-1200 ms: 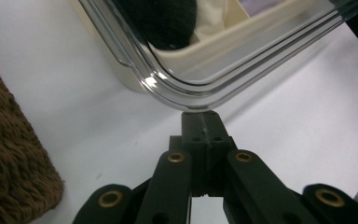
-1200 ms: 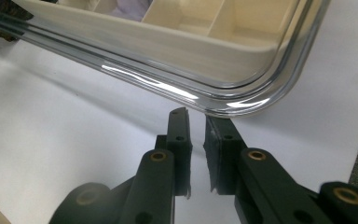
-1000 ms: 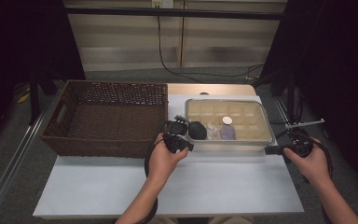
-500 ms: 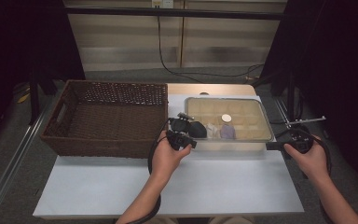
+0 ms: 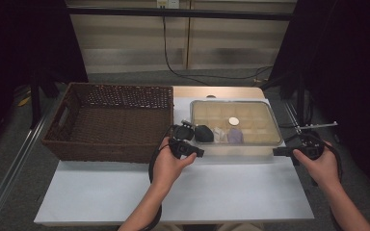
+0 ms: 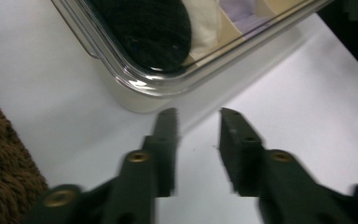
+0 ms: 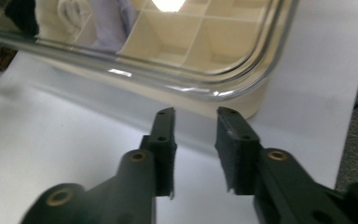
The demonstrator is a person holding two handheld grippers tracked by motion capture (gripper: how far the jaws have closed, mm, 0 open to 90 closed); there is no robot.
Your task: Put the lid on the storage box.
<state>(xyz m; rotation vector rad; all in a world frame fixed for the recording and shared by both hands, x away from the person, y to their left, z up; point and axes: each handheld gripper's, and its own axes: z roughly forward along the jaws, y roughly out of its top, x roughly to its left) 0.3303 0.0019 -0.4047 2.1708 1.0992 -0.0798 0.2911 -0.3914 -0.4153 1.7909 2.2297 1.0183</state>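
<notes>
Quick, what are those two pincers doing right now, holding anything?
Left gripper: open, empty, near the box corner.
Right gripper: open, empty, near the box's other front corner.

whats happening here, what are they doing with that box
A person holds a gripper in each hand at the near corners of a clear-lidded compartment box on the white table. The left gripper and right gripper both have their jaws open and empty, just short of the box's front edge. The lid is on; rolled black, white and lilac items lie inside. A wicker basket sits to the left.
</notes>
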